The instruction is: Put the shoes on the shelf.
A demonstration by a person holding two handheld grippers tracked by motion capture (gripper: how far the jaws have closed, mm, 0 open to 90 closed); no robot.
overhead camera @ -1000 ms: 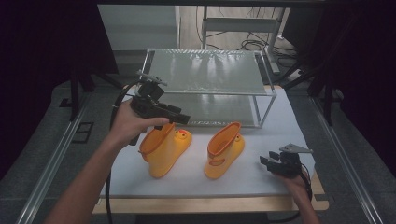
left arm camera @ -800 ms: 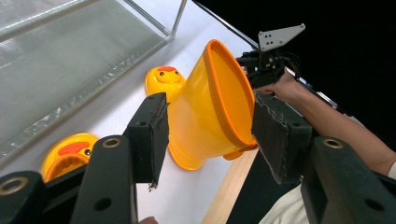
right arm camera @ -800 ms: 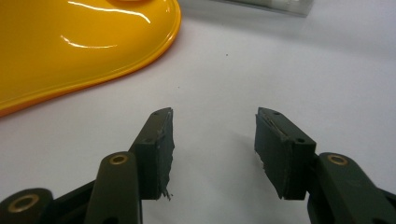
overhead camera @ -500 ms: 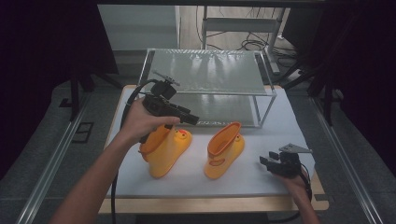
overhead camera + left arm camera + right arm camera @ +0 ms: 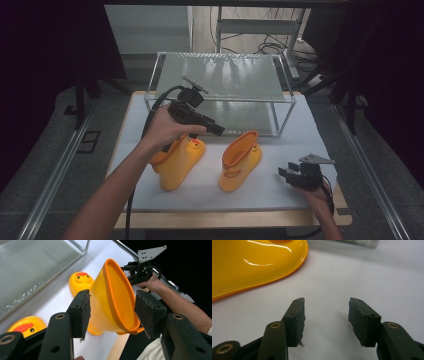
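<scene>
Looking down from the high view, a glass-walled shelf rack [image 5: 220, 90] stands at the back of the white mat [image 5: 300, 130], its tiers bare. Two yellow duck boots stand upright on the mat in front of it: the left boot [image 5: 177, 162] and the right boot [image 5: 241, 162], near each other but apart. The left gripper [image 5: 217, 129] hovers over the left boot's top, pointing toward the right boot, jaws released. The right gripper [image 5: 284, 173] rests low on the mat just right of the right boot, jaws spread and holding nothing.

From the left gripper view, the right boot's orange-rimmed opening [image 5: 120, 295] sits framed between the two pads [image 5: 83, 312], which stand apart from its walls; whether they are level with the boot cannot be told. The other boot's duck toe [image 5: 23, 327] shows at lower left.

From the right gripper view, the fingers [image 5: 298, 320] gape over bare mat, with a glossy yellow boot surface [image 5: 257, 262] ahead at upper left, well clear of them.
</scene>
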